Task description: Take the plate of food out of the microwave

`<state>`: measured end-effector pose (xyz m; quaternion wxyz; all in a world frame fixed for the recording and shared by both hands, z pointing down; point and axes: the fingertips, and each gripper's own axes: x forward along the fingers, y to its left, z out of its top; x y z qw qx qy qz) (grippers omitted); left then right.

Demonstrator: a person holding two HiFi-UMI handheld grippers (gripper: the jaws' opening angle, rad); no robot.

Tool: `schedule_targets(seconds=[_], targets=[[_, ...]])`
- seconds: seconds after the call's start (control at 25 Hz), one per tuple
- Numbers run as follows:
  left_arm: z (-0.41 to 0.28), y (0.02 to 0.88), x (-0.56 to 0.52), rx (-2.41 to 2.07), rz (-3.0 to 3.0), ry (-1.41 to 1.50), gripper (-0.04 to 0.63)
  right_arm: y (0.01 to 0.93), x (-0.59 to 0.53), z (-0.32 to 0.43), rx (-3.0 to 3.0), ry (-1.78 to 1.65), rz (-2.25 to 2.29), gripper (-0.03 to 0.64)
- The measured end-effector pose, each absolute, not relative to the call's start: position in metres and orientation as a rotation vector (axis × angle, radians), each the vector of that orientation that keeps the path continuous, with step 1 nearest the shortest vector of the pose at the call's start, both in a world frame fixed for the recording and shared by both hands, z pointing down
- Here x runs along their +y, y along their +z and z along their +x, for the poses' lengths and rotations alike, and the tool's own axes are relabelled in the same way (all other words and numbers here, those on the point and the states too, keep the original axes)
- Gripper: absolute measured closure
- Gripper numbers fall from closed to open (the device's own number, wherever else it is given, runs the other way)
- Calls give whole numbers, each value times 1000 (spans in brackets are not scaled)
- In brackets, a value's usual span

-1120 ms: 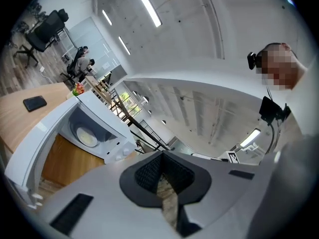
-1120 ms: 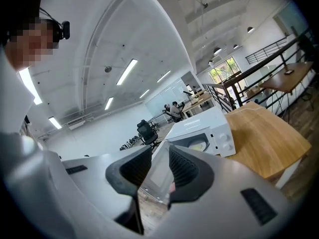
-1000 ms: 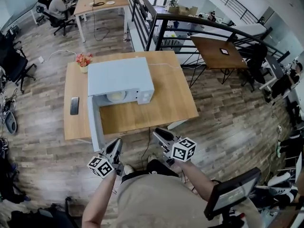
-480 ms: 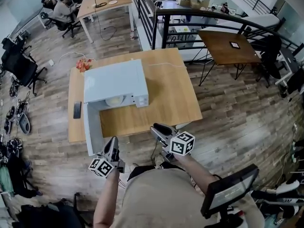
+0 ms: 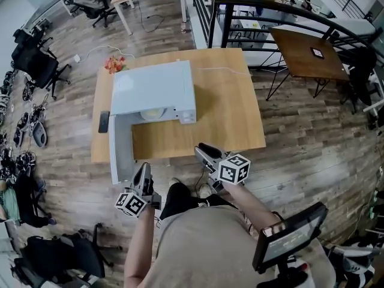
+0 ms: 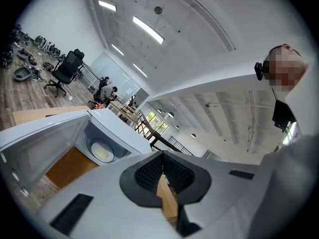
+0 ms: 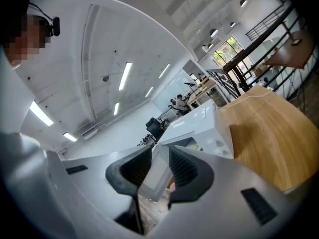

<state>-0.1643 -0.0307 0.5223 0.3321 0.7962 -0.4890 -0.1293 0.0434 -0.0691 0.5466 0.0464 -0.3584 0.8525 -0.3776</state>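
A white microwave (image 5: 153,89) stands on the wooden table (image 5: 222,113), its door (image 5: 120,152) swung open toward me on the left. Inside the cavity a pale plate of food (image 5: 151,113) lies flat; the left gripper view also shows the plate (image 6: 102,152). My left gripper (image 5: 144,171) hangs shut and empty just off the table's near edge, by the door's tip. My right gripper (image 5: 205,151) hovers over the near edge, right of the door, jaws slightly open with nothing between them. Through that gap in the right gripper view the door (image 7: 154,176) shows far off.
A dark phone (image 5: 104,122) lies on the table's left edge and red flowers (image 5: 115,65) stand behind the microwave. A black railing (image 5: 240,8) runs behind the table, with another wooden table (image 5: 309,53) at the right. Office chairs (image 5: 33,65) stand at the far left.
The head view has shifted, so the table and microwave sit further right in the picture. Both grippers stay close to my body at the near edge, with their jaws unchanged.
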Motion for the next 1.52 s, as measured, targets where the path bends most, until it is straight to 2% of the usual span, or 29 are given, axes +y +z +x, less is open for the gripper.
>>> schedule_targets(seconds=[0.8,1.4,1.48,1.52], targets=[[-247,550,-147,-1176,2093,-276,592,624,-188,-78,2452,-1439,-1283,522],[-265,576,-188,-1154,2075,-178,592,788,-274,-131,2149,-1651,-1571,519],[-264,575,-191,-1159,2070,-175,592,808,-282,-136,2106,-1695,-1565,427],[-264,575,-191,-1159,2073,-169,592,817,-286,-139,2086,-1716,-1564,426]])
